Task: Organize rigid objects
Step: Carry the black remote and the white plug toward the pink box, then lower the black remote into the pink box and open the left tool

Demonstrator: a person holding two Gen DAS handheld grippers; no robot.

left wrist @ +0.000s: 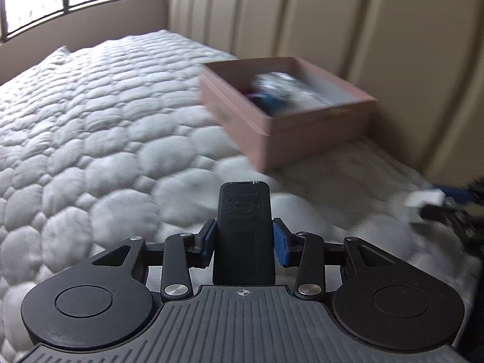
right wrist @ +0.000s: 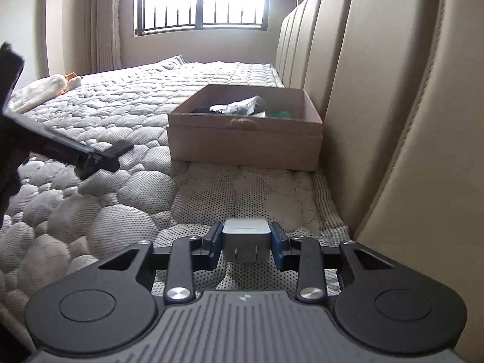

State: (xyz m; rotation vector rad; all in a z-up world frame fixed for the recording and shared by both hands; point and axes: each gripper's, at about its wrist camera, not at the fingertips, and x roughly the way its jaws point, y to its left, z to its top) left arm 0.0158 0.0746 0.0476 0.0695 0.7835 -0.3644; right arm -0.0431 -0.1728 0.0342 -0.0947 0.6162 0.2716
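My left gripper (left wrist: 244, 239) is shut on a black remote control (left wrist: 244, 224) and holds it above the mattress, short of the pink cardboard box (left wrist: 290, 124). My right gripper (right wrist: 245, 242) is shut on a white plug adapter (right wrist: 245, 237) with its two prongs facing the camera, low over the mattress. The box (right wrist: 245, 142) lies ahead of it by the headboard and holds several items. The right gripper with the adapter shows blurred at the right edge of the left wrist view (left wrist: 429, 202). The left gripper with the remote shows at the left of the right wrist view (right wrist: 99, 157).
A quilted white mattress (left wrist: 106, 127) fills the area. A padded beige headboard (right wrist: 378, 96) runs along the right. A white cloth bundle (right wrist: 45, 89) lies at the far left of the bed. A barred window (right wrist: 202, 0) is behind.
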